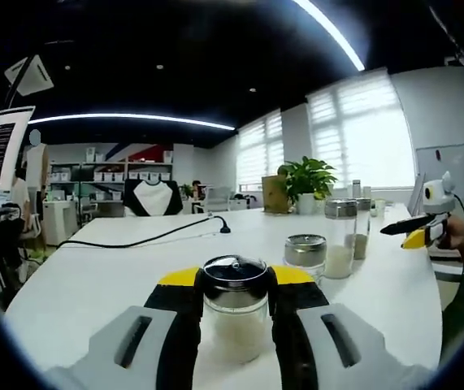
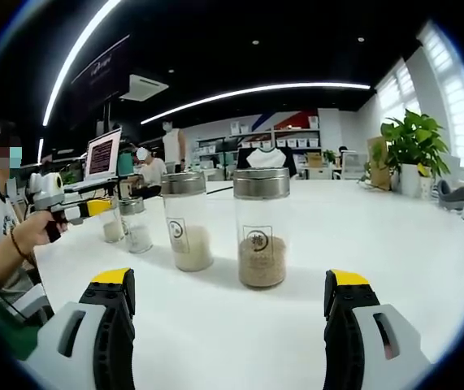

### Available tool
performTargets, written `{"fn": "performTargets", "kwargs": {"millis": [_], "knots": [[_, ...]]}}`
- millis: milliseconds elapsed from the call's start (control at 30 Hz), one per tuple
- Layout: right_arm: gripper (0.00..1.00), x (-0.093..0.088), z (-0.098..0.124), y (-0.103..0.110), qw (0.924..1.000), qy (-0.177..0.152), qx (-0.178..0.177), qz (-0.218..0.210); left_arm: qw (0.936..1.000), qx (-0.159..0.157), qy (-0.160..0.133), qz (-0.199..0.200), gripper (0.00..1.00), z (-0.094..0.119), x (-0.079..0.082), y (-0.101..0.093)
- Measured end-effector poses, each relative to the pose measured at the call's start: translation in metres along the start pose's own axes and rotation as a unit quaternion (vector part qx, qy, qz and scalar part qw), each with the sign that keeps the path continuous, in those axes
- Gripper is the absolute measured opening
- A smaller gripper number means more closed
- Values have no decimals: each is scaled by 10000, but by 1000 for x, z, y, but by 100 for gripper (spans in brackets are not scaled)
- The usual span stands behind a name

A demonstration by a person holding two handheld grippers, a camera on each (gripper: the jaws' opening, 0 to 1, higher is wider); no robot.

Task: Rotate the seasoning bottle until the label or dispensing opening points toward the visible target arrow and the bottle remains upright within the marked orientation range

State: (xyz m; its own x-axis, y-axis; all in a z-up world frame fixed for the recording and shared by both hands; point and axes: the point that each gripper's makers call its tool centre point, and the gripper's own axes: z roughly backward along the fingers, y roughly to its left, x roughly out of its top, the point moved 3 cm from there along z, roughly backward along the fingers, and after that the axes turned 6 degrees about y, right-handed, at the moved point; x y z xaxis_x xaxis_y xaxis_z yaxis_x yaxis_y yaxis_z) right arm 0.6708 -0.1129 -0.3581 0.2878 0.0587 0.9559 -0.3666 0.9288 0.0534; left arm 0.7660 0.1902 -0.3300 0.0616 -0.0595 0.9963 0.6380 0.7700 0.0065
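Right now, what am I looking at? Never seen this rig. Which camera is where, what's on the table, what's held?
No robot arm: a person holds a two-fingered gripper in each hand, each carrying a fisheye camera looking along its fingers. In the left gripper view, the left gripper is shut on a short black-lidded jar of white grains. In the right gripper view, the right gripper is open, holding nothing, facing two tall metal-lidded jars on the white table: white-grain jar and brown-grain jar. Smaller jars stand further back.
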Motion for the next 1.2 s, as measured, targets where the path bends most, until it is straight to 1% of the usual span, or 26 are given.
{"fn": "performTargets", "kwargs": {"millis": [33,100,133,300,500,600,833,1000,1200], "knots": [[99,0,0,0,10000,-13,6,-6,10000,-73,3,-14,32,-1,0,1],[99,1,0,0,10000,-27,1,-7,9999,-106,6,-21,32,-1,0,0],[99,1,0,0,10000,-30,-4,6,9998,-167,33,-78,32,-1,0,0],[99,0,0,1,10000,-10,9,8,9987,-505,35,-102,32,-3,0,0],[99,1,0,0,10000,-23,-12,24,9970,-767,70,-110,32,-5,1,0],[99,1,0,1,10000,-16,-8,24,9966,-812,84,-120,32,-6,1,0],[99,1,-1,2,10000,-3,13,40,9933,-1120,212,-177,32,-9,1,0],[99,0,-2,2,10000,12,25,39,9908,-1322,242,-155,32,-10,1,1],[99,0,-2,2,10000,14,26,40,9894,-1427,233,-101,33,-10,0,1]]}}
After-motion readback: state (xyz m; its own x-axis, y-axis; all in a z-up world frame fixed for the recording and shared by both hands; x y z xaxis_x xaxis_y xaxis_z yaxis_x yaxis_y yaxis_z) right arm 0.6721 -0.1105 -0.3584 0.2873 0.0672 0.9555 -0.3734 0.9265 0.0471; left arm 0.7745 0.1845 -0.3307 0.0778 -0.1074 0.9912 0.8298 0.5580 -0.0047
